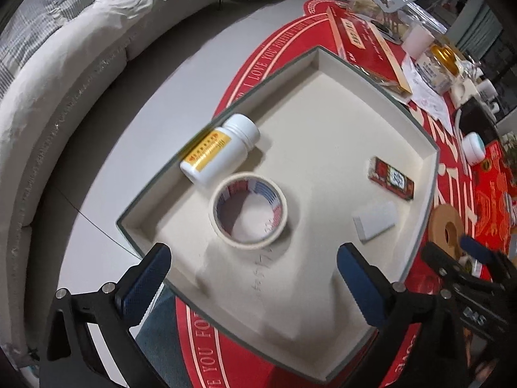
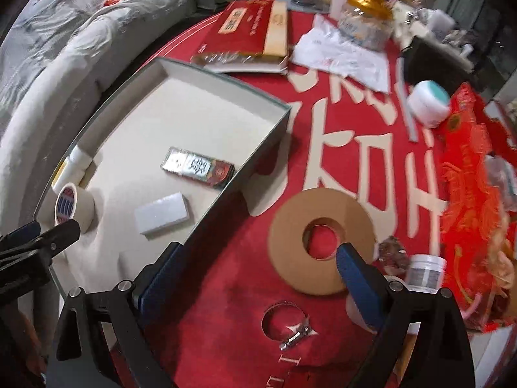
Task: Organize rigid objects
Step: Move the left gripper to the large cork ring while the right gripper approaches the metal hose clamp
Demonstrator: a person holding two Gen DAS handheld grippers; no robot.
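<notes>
Already inside the shallow box: white bottle on its side at about 10 o'clock, tape roll just beside it near the middle, small printed pack at 3 o'clock, white block near 4 o'clock. Left gripper above the tape, spread wide, nothing between the pads. Right gripper likewise wide and empty, over the red mat, with the brown cardboard ring just ahead at 1 o'clock. Metal hose clamp at 6 o'clock, small grey-labelled bottle at 3 o'clock, white jar far off at 1 o'clock.

Risks, as judged:
- Flat ring, hard to pinch from above; likely to skid on the mat or tip out of a one-edge grip.
- Lying bottle free to roll if bumped.
- Box overhanging the mat edge toward 9 o'clock; could shift under a nudge.
- Possible clash of both grippers near the box's right wall.
</notes>
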